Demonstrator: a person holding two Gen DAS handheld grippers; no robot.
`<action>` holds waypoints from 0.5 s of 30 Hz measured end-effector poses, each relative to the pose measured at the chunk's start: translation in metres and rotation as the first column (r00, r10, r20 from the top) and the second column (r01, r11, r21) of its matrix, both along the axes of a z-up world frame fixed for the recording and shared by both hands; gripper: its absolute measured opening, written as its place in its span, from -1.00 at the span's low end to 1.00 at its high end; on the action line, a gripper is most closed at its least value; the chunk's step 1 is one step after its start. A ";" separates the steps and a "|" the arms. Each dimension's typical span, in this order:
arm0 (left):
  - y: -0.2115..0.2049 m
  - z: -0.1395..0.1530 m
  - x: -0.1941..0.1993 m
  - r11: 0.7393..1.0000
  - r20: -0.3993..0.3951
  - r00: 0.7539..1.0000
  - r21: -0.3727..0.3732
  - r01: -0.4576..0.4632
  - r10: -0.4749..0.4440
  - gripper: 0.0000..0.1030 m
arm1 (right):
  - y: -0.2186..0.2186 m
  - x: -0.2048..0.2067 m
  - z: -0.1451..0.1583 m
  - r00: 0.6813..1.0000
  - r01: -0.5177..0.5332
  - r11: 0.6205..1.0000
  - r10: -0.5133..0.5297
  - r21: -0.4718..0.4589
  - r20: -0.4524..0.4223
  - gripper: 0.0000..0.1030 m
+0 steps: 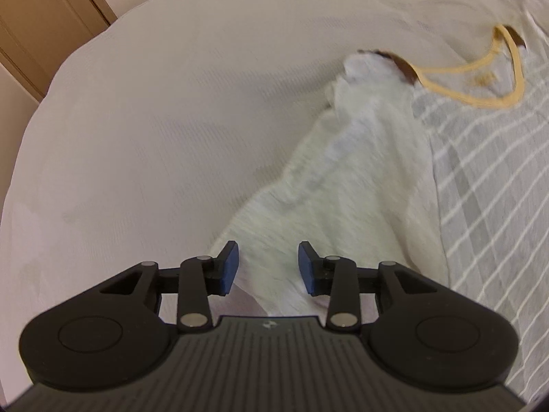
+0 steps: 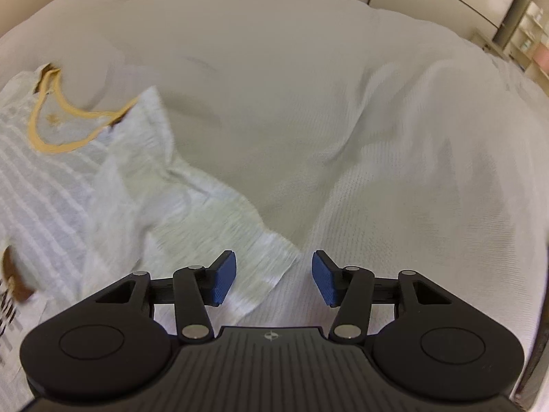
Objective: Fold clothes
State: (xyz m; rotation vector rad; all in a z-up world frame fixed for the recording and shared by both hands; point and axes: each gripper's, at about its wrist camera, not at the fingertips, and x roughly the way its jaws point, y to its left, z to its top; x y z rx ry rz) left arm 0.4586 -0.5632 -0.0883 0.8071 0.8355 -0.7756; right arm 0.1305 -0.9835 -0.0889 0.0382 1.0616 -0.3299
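A pale shirt (image 1: pixel 497 189) with thin white stripes and a yellow neckline (image 1: pixel 480 99) lies flat on a white bed sheet (image 1: pixel 171 120). Its left sleeve (image 1: pixel 360 171) runs from the shoulder down toward my left gripper (image 1: pixel 268 267), which hovers over the sleeve's end with its jaws apart and pads off the cloth. In the right wrist view the same shirt (image 2: pixel 41 189) and yellow neckline (image 2: pixel 44 144) sit at the left. The other sleeve (image 2: pixel 192 206) ends in a corner under my right gripper (image 2: pixel 274 278), whose jaws stand wide and grip nothing.
The bed sheet (image 2: pixel 343 103) is rumpled, with a raised fold at the right. A wooden door (image 1: pixel 41 10) stands beyond the bed's far left edge. Shelves (image 2: pixel 528 34) are past the bed's right side. A brown patch (image 2: pixel 13 281) shows on the shirt's lower left.
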 end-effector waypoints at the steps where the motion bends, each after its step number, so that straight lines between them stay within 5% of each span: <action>1: 0.002 -0.001 -0.002 1.000 0.001 1.000 0.005 0.000 0.000 -0.35 | -0.002 0.002 -0.002 1.000 0.015 1.000 -0.015 0.014 0.004 -0.03; 2: 0.003 -0.001 -0.004 1.000 0.002 1.000 0.007 -0.001 0.001 -0.35 | -0.006 0.002 -0.003 0.999 0.034 0.999 -0.034 0.039 0.005 -0.06; 4: 0.006 0.002 -0.006 1.000 0.003 1.000 0.009 -0.003 0.003 -0.34 | -0.009 0.002 -0.004 0.998 0.062 0.996 -0.062 0.061 0.004 -1.00; 9: 0.001 0.002 -0.009 1.000 0.003 1.000 0.017 -0.008 0.008 -0.34 | 0.006 -0.006 0.024 0.998 0.061 0.977 -0.064 -0.206 -0.007 -1.00; 12: -0.003 0.000 -0.013 1.000 0.005 1.000 0.025 -0.010 0.010 -0.34 | 0.000 -0.010 0.028 0.995 0.101 0.974 -0.103 -0.204 0.002 -0.98; 15: -0.001 -0.001 -0.016 0.999 0.005 1.000 0.029 -0.015 0.015 -0.28 | 0.002 -0.021 0.030 0.990 0.141 0.963 -0.141 -0.230 0.018 -0.61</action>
